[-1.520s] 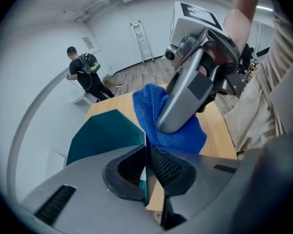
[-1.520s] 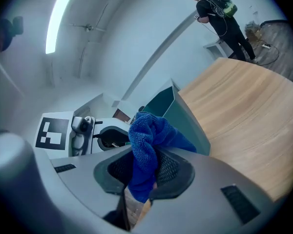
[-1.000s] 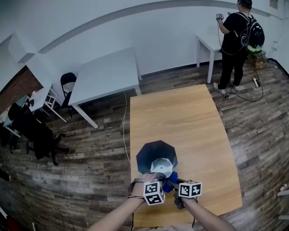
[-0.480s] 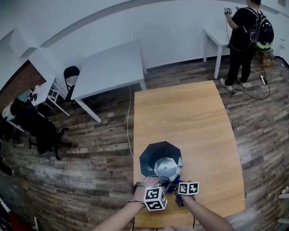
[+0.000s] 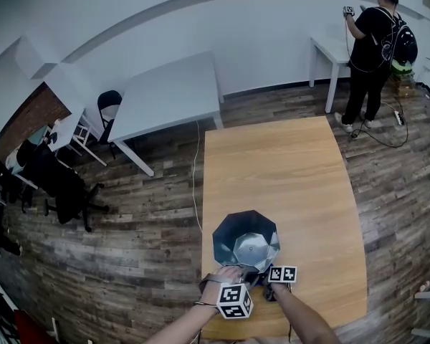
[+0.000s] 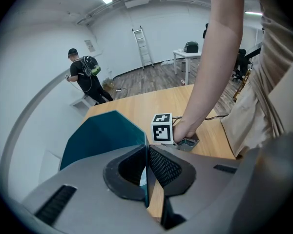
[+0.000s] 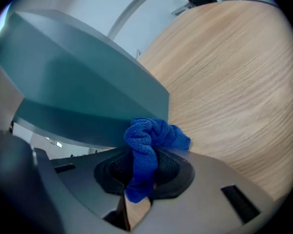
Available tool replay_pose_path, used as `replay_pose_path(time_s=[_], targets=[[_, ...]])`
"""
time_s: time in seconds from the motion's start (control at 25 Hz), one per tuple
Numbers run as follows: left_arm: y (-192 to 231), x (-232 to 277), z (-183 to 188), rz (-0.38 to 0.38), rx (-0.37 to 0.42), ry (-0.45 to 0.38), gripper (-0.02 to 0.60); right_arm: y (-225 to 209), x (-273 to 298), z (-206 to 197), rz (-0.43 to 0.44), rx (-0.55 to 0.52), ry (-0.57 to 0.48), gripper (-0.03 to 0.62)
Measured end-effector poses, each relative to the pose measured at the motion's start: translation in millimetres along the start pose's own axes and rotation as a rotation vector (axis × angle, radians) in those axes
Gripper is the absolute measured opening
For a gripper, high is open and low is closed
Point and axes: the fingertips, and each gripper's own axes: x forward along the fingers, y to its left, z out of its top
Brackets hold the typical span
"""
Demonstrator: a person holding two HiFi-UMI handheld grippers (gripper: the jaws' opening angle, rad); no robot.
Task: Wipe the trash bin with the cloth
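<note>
As our left hand-held gripper (image 6: 147, 152) is pinching the trash bin (image 5: 229, 236), our right hand-held gripper (image 7: 144, 165) is clamping the cloth (image 7: 151, 135) against it. Firm strokes are probably coming next.

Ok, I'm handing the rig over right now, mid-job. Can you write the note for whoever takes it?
Left gripper: shut on the wall of the trash bin at its near rim, steadying it.
Right gripper: shut on the blue cloth, which is bunched up at the bin's outer wall; contact is likely but not certain.
The bin stands upright and open at the near end of the wooden table.
Done: both grips are set and the cloth is at the bin. How much is already wiped cannot be told.
Left: wipe around the outer faces, probably the rim and inside too.
</note>
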Motion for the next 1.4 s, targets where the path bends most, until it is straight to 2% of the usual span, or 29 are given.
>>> replay_pose_path(time_s=[0.2,0.4,0.52,0.64,0.8,1.04,1.16,1.24,1.4], targets=[[4.6,0.2,-2.7,0.026,0.019,0.001,0.038,4.2,-2.2,1.7,-0.002,0.010,-0.004,0.080],[7.9,-6.7,0.8,0.067,0.044,-0.047,0.040,31.8,-30.1,0.3,0.015,-0.059,-0.010,0.080],[9.1,-20.2,3.7,0.078,0.063,-0.109,0.093,55.5,-57.1,1.8,0.066,-0.049,-0.031,0.080],[5.7,-35.0,-10.2,0.063,0.089,-0.128,0.129,75.8,-87.8,5.9,0.118,-0.030,-0.081,0.080],[3.3,-47.7,-44.6,0.048,0.202,-0.056,0.153,106.0,-132.9,15.1,0.175,-0.047,-0.155,0.080],[7.2,-38.0,-91.7,0.051,0.388,0.141,0.164,150.2,-184.5,21.0,0.231,-0.070,-0.255,0.080],[14.1,-31.0,-97.3,0.091,0.423,0.191,0.152,169.9,-200.8,23.8,0.249,-0.071,-0.296,0.080],[14.1,-31.3,-94.0,0.105,0.424,0.193,0.100,184.8,-207.7,23.3,0.261,-0.087,-0.309,0.080],[-0.8,-28.9,-80.1,0.096,0.430,0.174,0.082,205.5,-210.5,22.0,0.276,-0.133,-0.316,0.080]])
